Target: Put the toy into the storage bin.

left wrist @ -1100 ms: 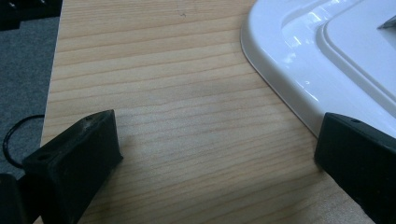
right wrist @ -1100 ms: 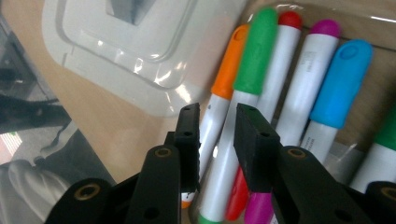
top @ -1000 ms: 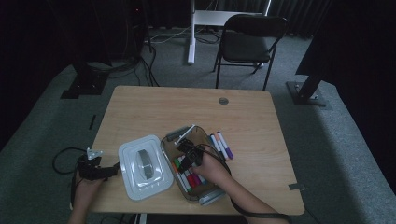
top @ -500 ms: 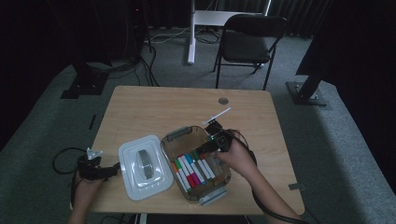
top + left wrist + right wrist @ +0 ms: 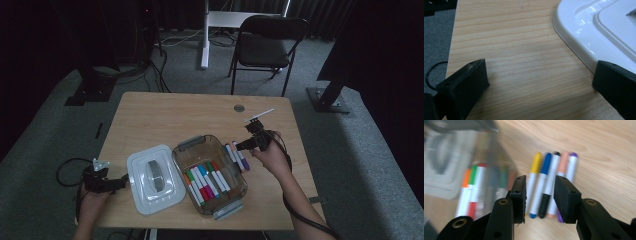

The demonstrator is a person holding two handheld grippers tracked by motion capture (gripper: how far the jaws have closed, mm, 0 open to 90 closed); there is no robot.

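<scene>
My right tongs (image 5: 539,197) hang over the loose markers (image 5: 551,182) lying side by side on the tabletop (image 5: 604,157), just beside the clear box (image 5: 210,172). Their jaws have just been closing a little, stand partly apart and grip nothing. My left tongs (image 5: 536,82) gape wide over bare wood, one jaw by the white lid (image 5: 599,30).
</scene>
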